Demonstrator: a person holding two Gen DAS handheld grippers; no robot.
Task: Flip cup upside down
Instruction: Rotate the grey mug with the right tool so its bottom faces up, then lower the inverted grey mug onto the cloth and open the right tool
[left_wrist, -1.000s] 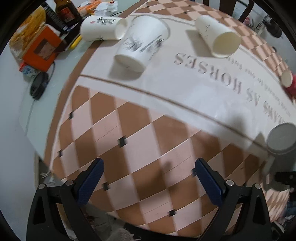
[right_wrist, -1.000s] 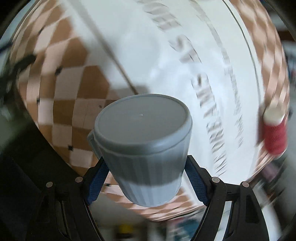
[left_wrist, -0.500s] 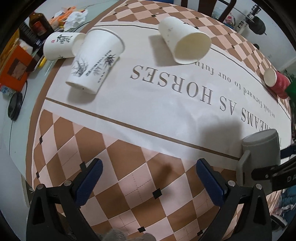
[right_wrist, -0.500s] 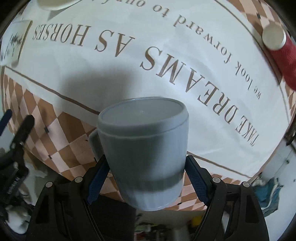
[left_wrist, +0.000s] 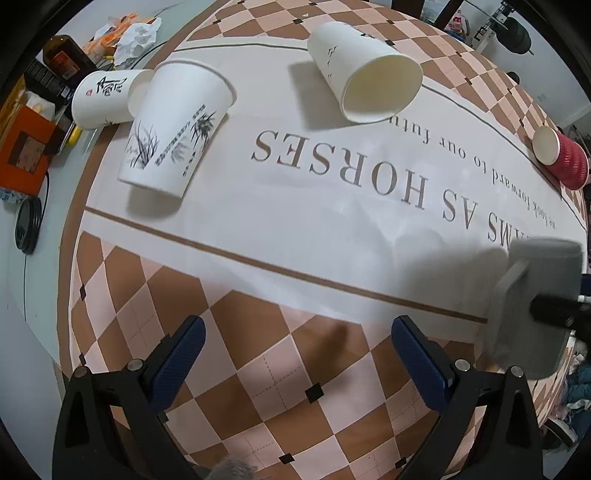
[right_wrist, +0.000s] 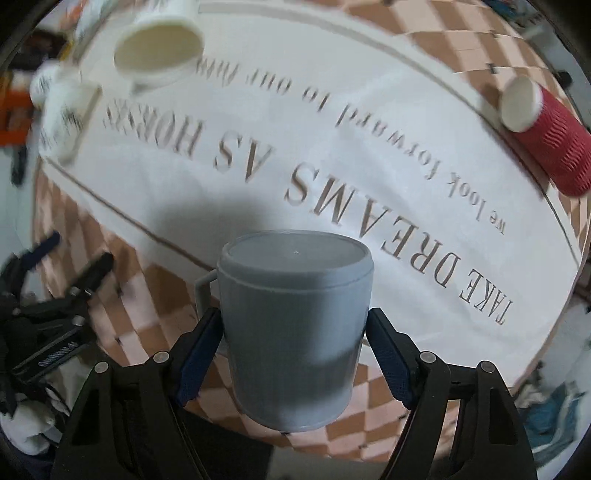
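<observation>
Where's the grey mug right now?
In the right view, the grey mug sits base-up between the right tool, above the cloth near "DREAMS".

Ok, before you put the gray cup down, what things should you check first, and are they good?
1. Grip: the right gripper has both fingers pressed on the gray cup. Ok.
2. Cup turned over: its closed bottom faces the camera; the open rim points away. Ok.
3. Landing spot: the tablecloth around the cup's shadow is bare. Ok.
4. Neighbours: the red cup and the white paper cup lie apart from it. Ok.
5. Other hand: the left gripper is open, empty, off to the side. Ok.
6. Height above the cloth: cannot tell; the rim is hidden.
</observation>
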